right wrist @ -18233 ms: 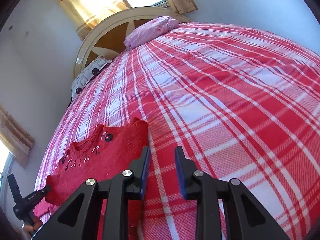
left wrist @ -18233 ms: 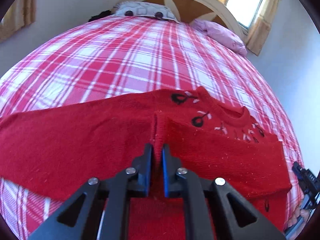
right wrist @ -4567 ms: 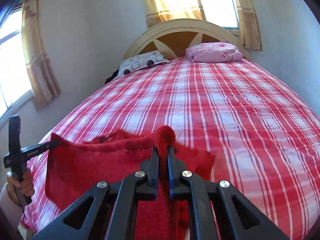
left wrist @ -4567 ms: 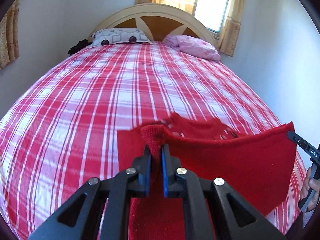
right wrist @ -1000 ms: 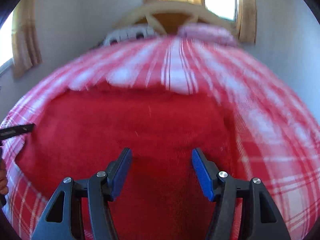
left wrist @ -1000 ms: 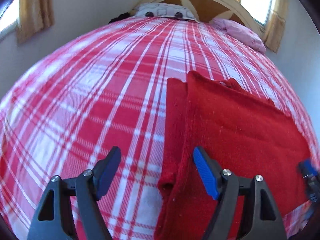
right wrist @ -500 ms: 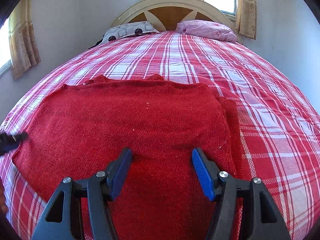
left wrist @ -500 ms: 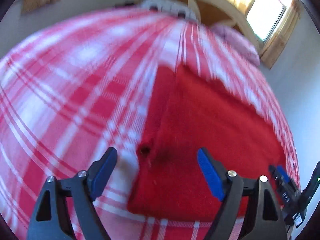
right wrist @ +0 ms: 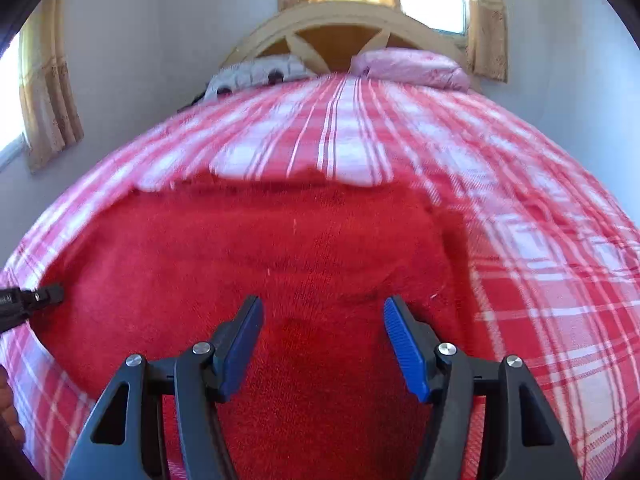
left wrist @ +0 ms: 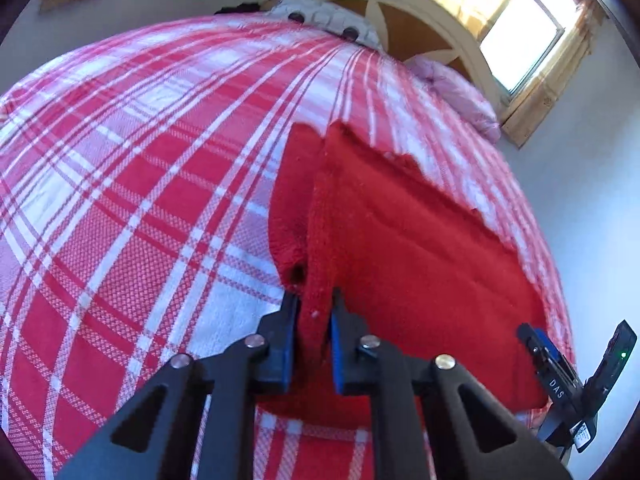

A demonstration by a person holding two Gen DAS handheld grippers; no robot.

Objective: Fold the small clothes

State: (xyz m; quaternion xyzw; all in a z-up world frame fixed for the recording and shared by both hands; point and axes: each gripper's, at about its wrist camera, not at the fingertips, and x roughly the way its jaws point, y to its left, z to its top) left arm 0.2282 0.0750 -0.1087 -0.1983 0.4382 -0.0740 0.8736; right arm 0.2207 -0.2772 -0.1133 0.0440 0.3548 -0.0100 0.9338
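Left gripper (left wrist: pixel 313 330): jaws closing, pinching the folded red sweater (left wrist: pixel 400 248) at its near left edge; sweater lies flat on the plaid bedspread (left wrist: pixel 140 200) ahead; right gripper (right wrist: pixel 323 344): jaws apart above the sweater, gripping nothing.

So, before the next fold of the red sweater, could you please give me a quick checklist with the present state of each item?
1. Left gripper closing on the near-left edge of the red sweater, fabric between the pads: ok.
2. Right gripper gripping too: not ok, jaws wide open above the knit.
3. Sweater lying flat on the plaid bedspread: ok.
4. Sleeve tucked in: not ok, one sticks out at the left edge.
5. Grip catches every layer: cannot tell.
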